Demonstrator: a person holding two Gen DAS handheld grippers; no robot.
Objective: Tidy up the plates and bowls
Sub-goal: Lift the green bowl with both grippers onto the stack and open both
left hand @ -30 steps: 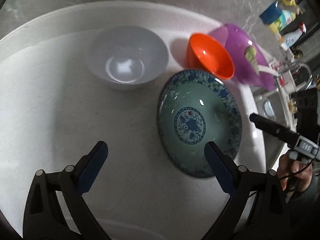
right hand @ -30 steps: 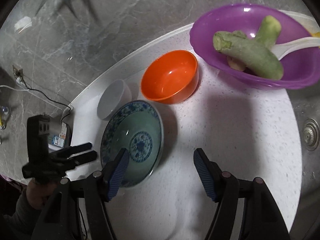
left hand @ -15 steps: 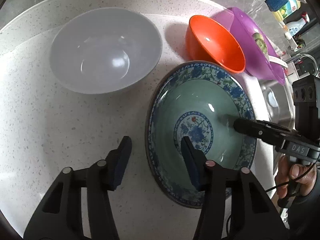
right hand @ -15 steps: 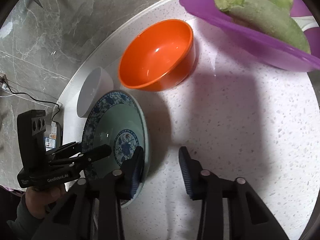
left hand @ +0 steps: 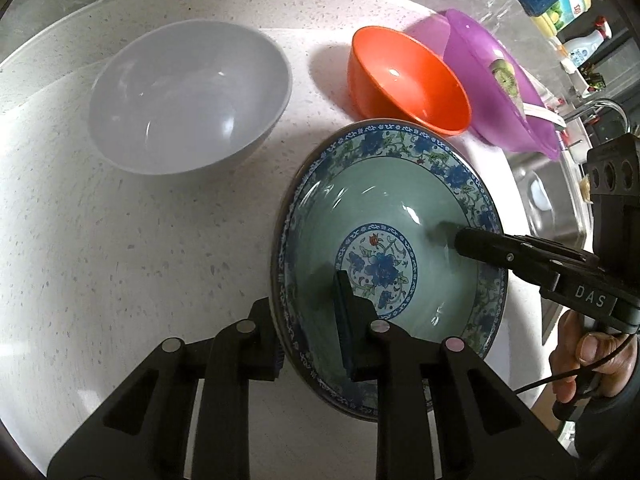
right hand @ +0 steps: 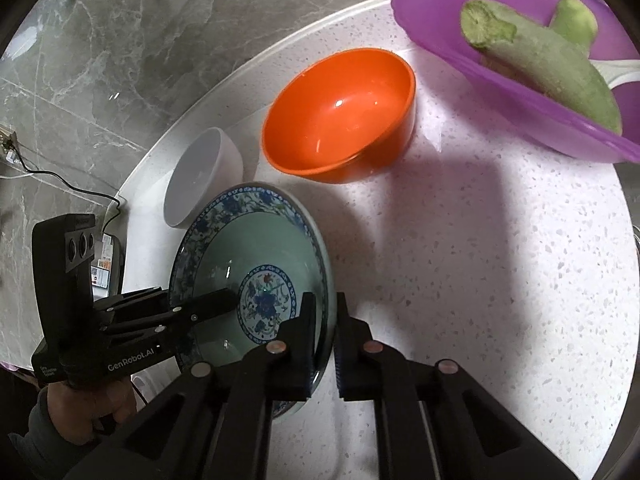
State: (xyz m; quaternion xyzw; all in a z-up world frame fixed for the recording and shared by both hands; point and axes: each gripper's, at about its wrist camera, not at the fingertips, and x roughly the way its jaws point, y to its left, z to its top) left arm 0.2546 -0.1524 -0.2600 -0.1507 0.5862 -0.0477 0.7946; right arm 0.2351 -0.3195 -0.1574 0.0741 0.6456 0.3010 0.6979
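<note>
Between both tongs | blue-patterned bowl (left hand: 400, 208) (rim clamped) | left gripper (left hand: 308, 320) | right gripper (right hand: 325, 332)

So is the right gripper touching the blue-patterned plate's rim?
Touching. In the right wrist view, the right gripper has its fingers pinching the blue-patterned plate rim.

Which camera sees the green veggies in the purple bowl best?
The right wrist view: the green vegetables lie big and clear inside the purple bowl, cut end showing. In the left wrist view the bowl is seen nearly edge-on, so only a small green bit peeks out.
</note>
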